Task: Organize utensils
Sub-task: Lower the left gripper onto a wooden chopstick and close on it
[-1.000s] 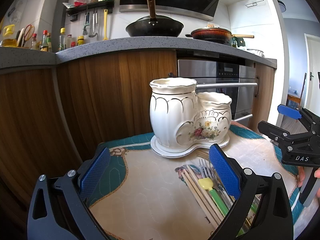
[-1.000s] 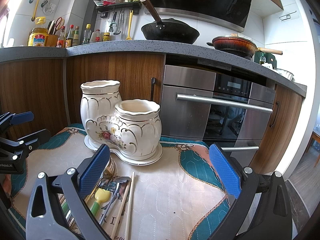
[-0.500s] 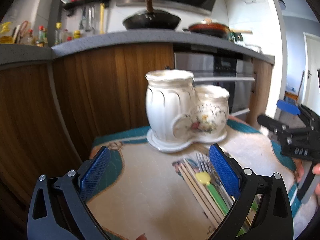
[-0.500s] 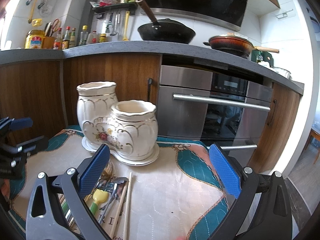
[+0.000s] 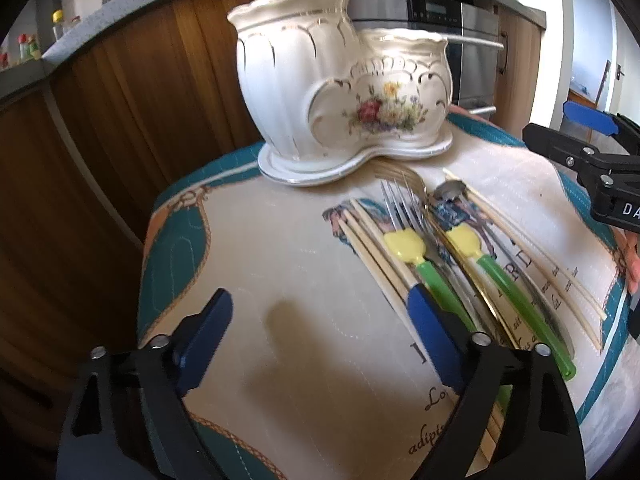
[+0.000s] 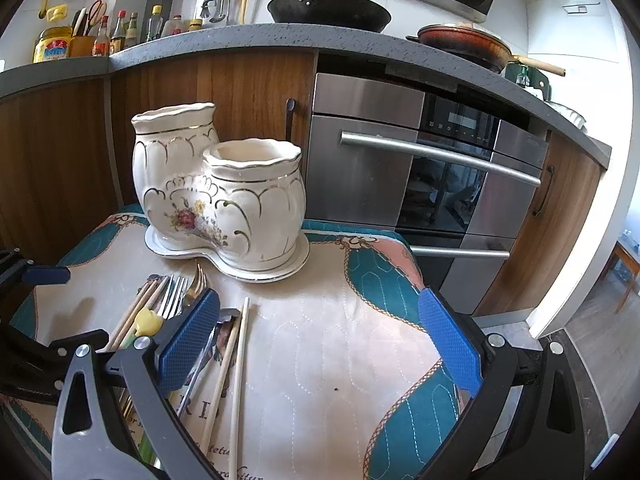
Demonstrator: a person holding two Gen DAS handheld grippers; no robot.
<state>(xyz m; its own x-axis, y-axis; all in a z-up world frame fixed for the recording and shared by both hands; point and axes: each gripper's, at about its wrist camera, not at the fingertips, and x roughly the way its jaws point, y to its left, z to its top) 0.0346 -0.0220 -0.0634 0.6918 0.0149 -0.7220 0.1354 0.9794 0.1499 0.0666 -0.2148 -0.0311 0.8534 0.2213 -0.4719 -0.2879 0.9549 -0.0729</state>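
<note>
A: What's behind the bench?
B: An oven (image 6: pixel 420 176) set in wood cabinets (image 6: pixel 240 92), under a grey worktop (image 6: pixel 248 40).
A: And on it?
B: A black wok (image 6: pixel 328 10), a red pan (image 6: pixel 468 44), bottles (image 6: pixel 116 36) at left.

- Utensil holder (image 5: pixel 344 92): glossy glazed ceramic, white with gilt lines and a painted flower spray.
- Table cover (image 6: pixel 320 344): matt quilted cloth, stitched in rows.
- Chopsticks (image 6: pixel 238 372): pale, bare wood.
- Forks (image 5: pixel 400 208): shiny metal.
- Spoons (image 5: pixel 436 276): matt plastic, yellow bowls, green translucent handles.
- Oven front (image 6: pixel 368 160): brushed steel.
- Cabinets (image 5: pixel 132 92): smooth wood veneer.
</note>
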